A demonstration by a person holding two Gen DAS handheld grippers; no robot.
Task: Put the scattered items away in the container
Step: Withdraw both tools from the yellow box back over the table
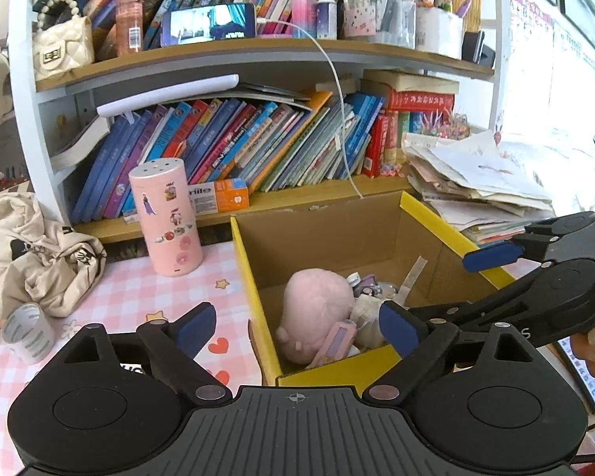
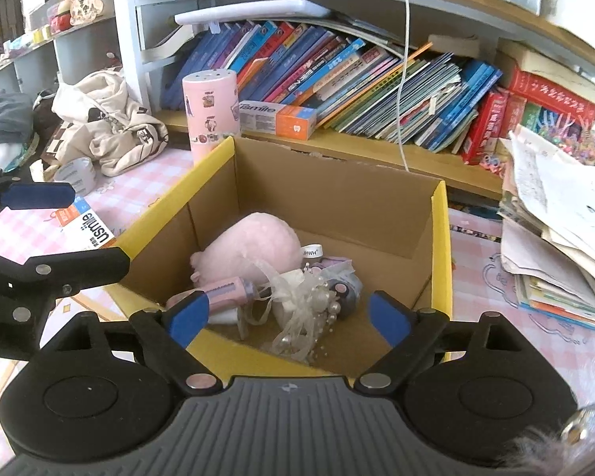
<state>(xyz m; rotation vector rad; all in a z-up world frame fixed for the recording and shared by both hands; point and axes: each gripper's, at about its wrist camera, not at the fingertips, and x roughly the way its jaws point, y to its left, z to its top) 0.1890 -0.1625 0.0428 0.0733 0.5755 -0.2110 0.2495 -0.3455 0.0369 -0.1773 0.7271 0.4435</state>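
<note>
Here both tools hover over the near rim of a cardboard box (image 2: 442,238) with yellow-edged walls, which stands on a table (image 1: 131,297) covered in pink checked cloth, in front of a bookshelf (image 1: 258,59) packed with leaning books. The left tool (image 1: 297,327) is released, its blue-padded fingers spread wide with nothing between them; one pad sits over the table to the left of the box and the other over the box's near corner. The right tool (image 2: 287,315) is likewise released and empty, its two blue pads set apart above the box's near wall.

Inside the box lie the gathered items: a pink plush toy (image 2: 254,246) toward the left wall, a small pink comb-like item (image 2: 228,291) against its near side, a white gauzy pouch with pearls (image 2: 305,301) in the middle, and a small purple-and-grey object (image 2: 343,283) just beside the pouch.

Outside the box, a tall pink cylinder with stickers (image 1: 166,218) stands upright just behind its left corner. A roll of clear tape (image 1: 27,331) rests on the table to the far left, near a crumpled cream cloth bag (image 1: 39,261). An orange-and-white toothpaste carton (image 2: 85,224) lies flat on the table left of the box. A heap of papers (image 2: 555,218) sits to the right.
</note>
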